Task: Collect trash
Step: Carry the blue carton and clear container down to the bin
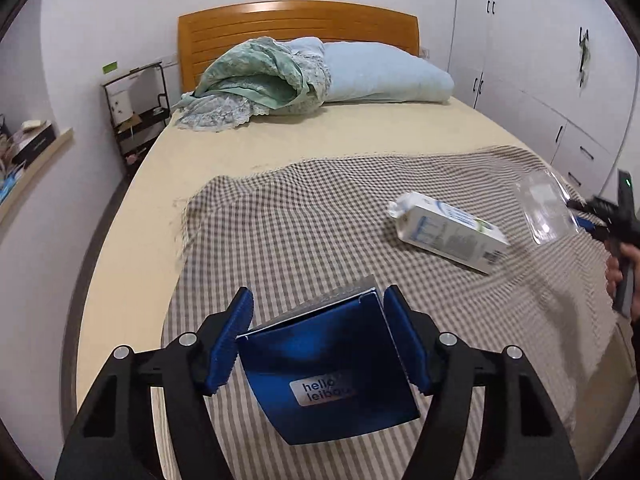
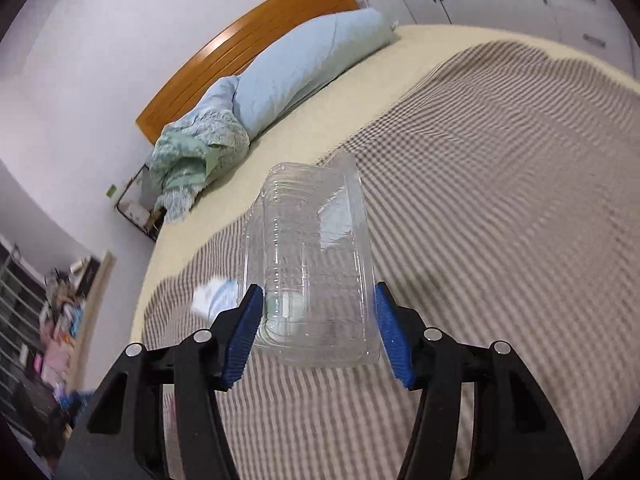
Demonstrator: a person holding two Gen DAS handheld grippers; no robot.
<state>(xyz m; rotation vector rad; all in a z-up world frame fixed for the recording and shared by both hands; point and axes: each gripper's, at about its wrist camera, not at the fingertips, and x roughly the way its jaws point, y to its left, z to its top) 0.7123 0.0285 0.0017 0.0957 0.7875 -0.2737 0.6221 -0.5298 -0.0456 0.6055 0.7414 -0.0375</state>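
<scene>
A dark blue carton (image 1: pixel 328 364) with a silver label sits between the blue pads of my left gripper (image 1: pixel 318 312), which is shut on it and holds it above the checked blanket (image 1: pixel 304 220). My right gripper (image 2: pixel 318 312) is shut on a clear plastic container (image 2: pixel 312 264), lifted off the bed. In the left wrist view that clear container (image 1: pixel 546 208) shows at the right edge, with the right gripper (image 1: pixel 580 208) and a hand (image 1: pixel 618 268) behind it. A white and blue carton (image 1: pixel 448 232) lies on its side on the blanket, a blurred white shape (image 2: pixel 214 294) in the right wrist view.
The bed has a wooden headboard (image 1: pixel 298 26), a light blue rolled duvet (image 1: pixel 384 74) and a green lace-edged cover (image 1: pixel 256 80). A black wire shelf (image 1: pixel 138 104) stands left of the bed. White wardrobe doors (image 1: pixel 532 68) line the right wall. A cluttered ledge (image 1: pixel 28 148) runs along the left.
</scene>
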